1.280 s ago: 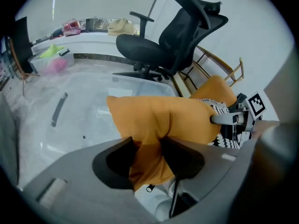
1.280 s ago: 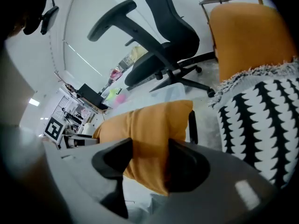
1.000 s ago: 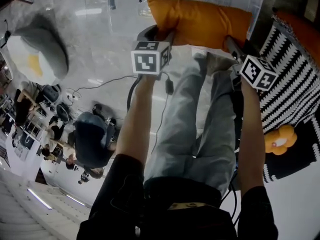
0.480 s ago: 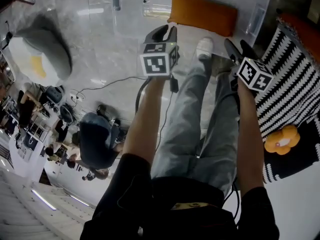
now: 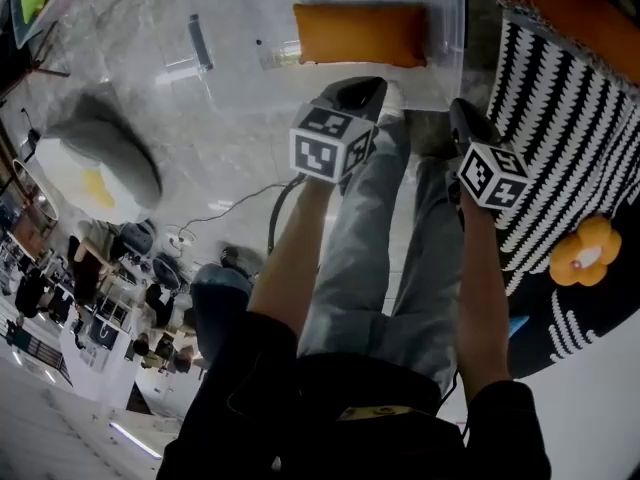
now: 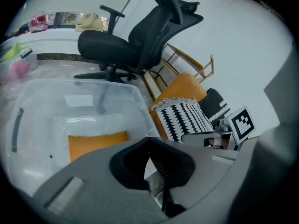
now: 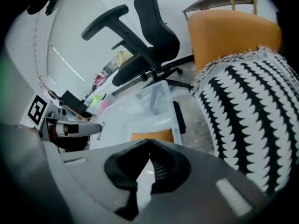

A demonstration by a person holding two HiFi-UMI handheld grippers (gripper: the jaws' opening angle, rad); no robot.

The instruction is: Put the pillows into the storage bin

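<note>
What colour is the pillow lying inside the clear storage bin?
The pillow is plain orange, clearest in the head view.

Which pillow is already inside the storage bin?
The orange pillow lying flat in the clear storage bin; the black-and-white pillow and the grey-and-white one are outside it.

Head view: from high up, steeply down, bin (image 5: 240, 8) at the top edge. Left gripper view: low, along its own jaws, close over the bin, facing the chair (image 6: 135, 36). Right gripper view: likewise low, further back, hard beside the striped pillow (image 7: 252, 125). Shared by all three: bin, orange pillow (image 5: 360, 34), striped pillow; by both gripper views: chair.
</note>
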